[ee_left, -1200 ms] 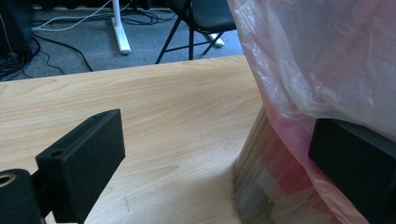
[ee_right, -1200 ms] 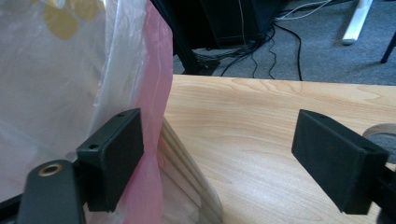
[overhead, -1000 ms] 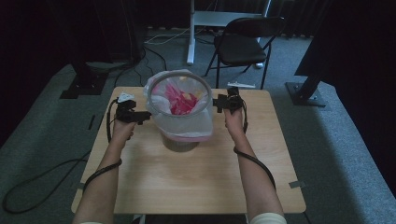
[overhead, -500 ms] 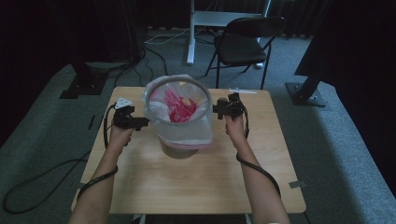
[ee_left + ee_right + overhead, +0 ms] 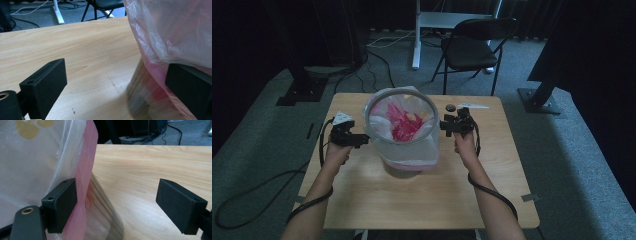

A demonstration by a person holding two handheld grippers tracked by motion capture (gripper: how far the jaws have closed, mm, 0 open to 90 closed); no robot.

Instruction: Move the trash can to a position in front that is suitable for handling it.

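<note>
A small bin (image 5: 402, 167) stands mid-table, lined with a translucent plastic bag (image 5: 404, 142) whose rim is folded down over the outside. Pink and red scraps (image 5: 399, 125) lie inside. My left gripper (image 5: 357, 140) is at the bag's left side, my right gripper (image 5: 447, 125) at its right side. In the left gripper view the left gripper (image 5: 115, 92) is open, with the bag (image 5: 175, 30) draping over its right jaw and the ribbed bin wall (image 5: 140, 95) below. In the right gripper view the right gripper (image 5: 120, 205) is open, its left jaw against the bag (image 5: 37, 157).
A small dark round object (image 5: 451, 107) and a white strip (image 5: 473, 105) lie on the wooden table (image 5: 422, 205) near its far right corner. A black folding chair (image 5: 474, 47) stands behind the table. Cables trail on the floor at left.
Both grippers have dropped slightly toward the person along the bag's sides. The bag's folded-over edge hangs lower down the bin than before.
</note>
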